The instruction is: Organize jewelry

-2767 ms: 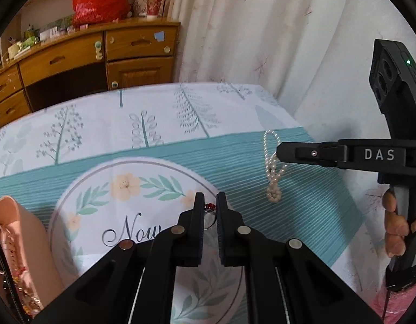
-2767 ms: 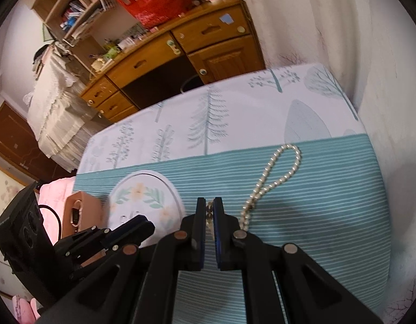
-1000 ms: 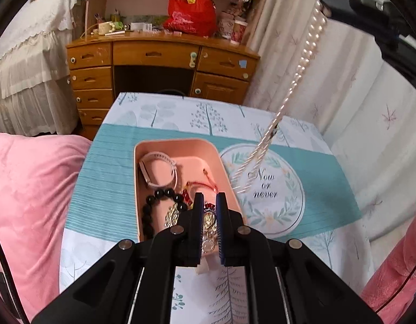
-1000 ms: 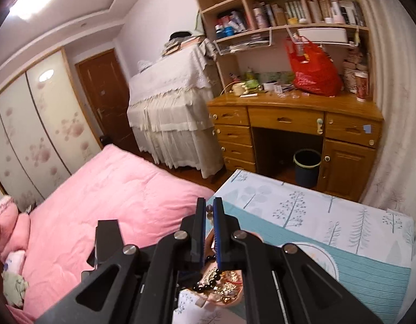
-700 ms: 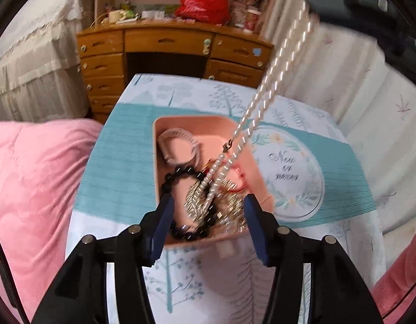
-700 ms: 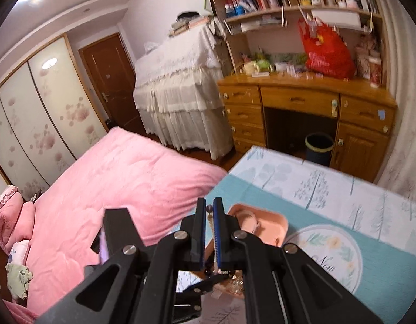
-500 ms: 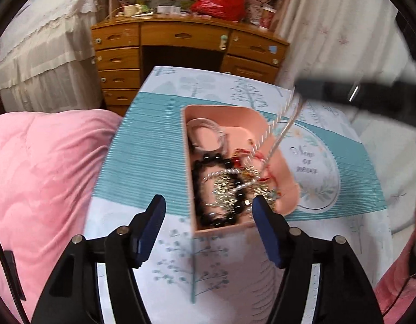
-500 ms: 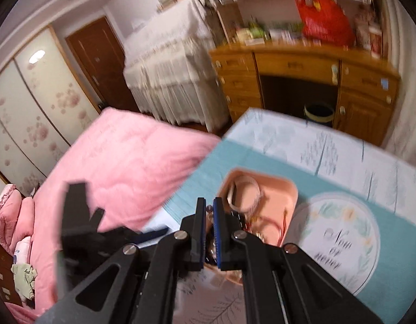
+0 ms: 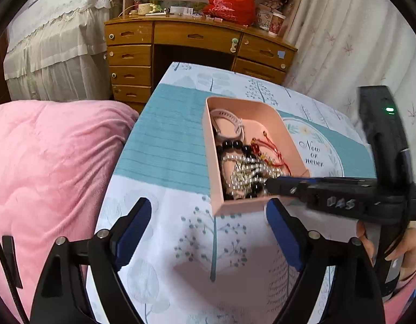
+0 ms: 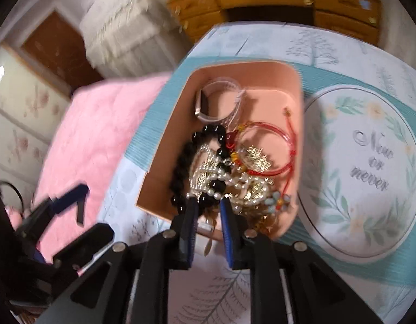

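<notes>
the right gripper (image 10: 208, 205) has its jaws slightly apart over the near end of the pink tray (image 10: 299, 124), with the pearl necklace (image 10: 224, 175) lying loose in the heap just ahead. the left gripper (image 9: 208, 216) hangs wide open and empty before the tray's near wall. the pearls look light, limp and slippery, apt to snag the black bead bracelet (image 10: 186, 162); a pinch on a free loop seems best. the tray sits near the left edge of a tablecloth (image 9: 164, 140), with a pink bed (image 9: 46, 162) and a wooden desk (image 9: 197, 37) behind.
</notes>
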